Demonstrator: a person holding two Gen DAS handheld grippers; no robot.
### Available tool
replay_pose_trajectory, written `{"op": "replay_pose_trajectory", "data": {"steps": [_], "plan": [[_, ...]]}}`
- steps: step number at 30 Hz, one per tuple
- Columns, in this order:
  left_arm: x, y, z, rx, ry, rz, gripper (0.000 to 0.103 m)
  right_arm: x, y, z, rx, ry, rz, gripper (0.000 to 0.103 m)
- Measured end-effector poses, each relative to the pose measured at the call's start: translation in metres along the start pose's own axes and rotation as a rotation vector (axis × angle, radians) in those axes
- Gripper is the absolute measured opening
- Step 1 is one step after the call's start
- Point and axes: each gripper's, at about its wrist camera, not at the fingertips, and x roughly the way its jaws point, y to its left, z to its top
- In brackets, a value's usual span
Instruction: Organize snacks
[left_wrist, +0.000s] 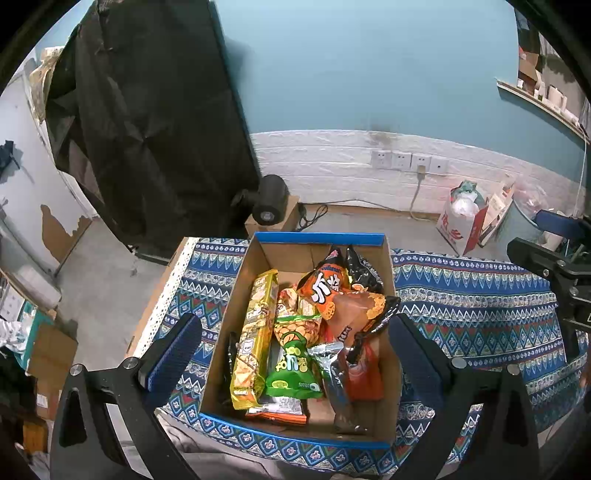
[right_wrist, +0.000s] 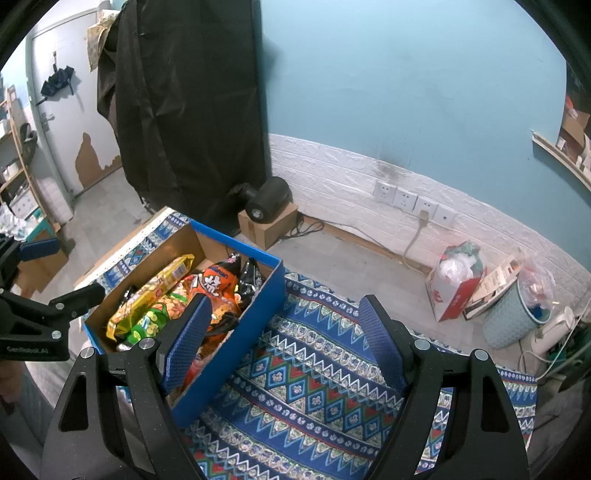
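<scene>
**Hovering over the snack box, both jaws released**

Holding the left gripper (left_wrist: 295, 339) spread wide and empty above the cardboard box (left_wrist: 388, 266) at the patterned cloth's (right_wrist: 314, 369) left edge. Keeping the right gripper (right_wrist: 284, 339) parted, empty, beside it. Worth singling out the top orange packet (left_wrist: 325, 291), pinching one edge, lifting straight up.

Assorted yellow, green and orange foil snack packets (left_wrist: 295, 332) are heaped inside an open blue-rimmed cardboard box (left_wrist: 221, 332).
</scene>
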Motion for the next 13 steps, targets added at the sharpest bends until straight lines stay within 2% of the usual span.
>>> {"op": "replay_pose_trajectory", "data": {"steps": [13], "plan": [[-0.0012,0.0038,0.0007,-0.02,0.0,-0.024,0.102,0.0015,0.0012,-0.003,0.004,0.003,-0.004,0.081]]}}
